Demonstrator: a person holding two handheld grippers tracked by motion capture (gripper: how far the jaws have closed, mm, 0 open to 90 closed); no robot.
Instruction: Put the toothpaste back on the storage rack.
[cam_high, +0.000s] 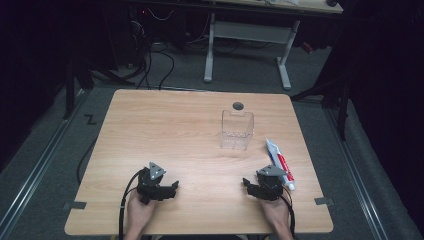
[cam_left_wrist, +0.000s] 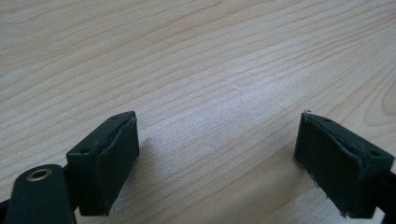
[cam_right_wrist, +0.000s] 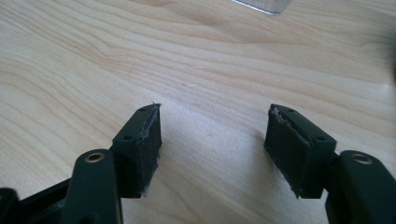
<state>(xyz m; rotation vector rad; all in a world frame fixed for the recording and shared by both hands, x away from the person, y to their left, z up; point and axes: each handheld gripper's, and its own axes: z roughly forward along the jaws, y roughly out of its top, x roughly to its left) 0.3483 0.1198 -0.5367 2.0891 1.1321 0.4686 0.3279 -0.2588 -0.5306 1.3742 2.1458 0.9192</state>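
My right gripper (cam_high: 248, 184) has its jaws apart with nothing between them, only pale wood grain; my left gripper (cam_high: 173, 187) is released too. Both rest near the front edge of the table (cam_high: 165, 125). The toothpaste tube (cam_high: 280, 164) lies just beside my right gripper, near the right edge. I judge it light, soft and a little slippery (plastic skin), so I would grip its middle, across the width. The clear plastic box (cam_high: 237, 130) stands upright toward the back edge, rigid and thin-walled.
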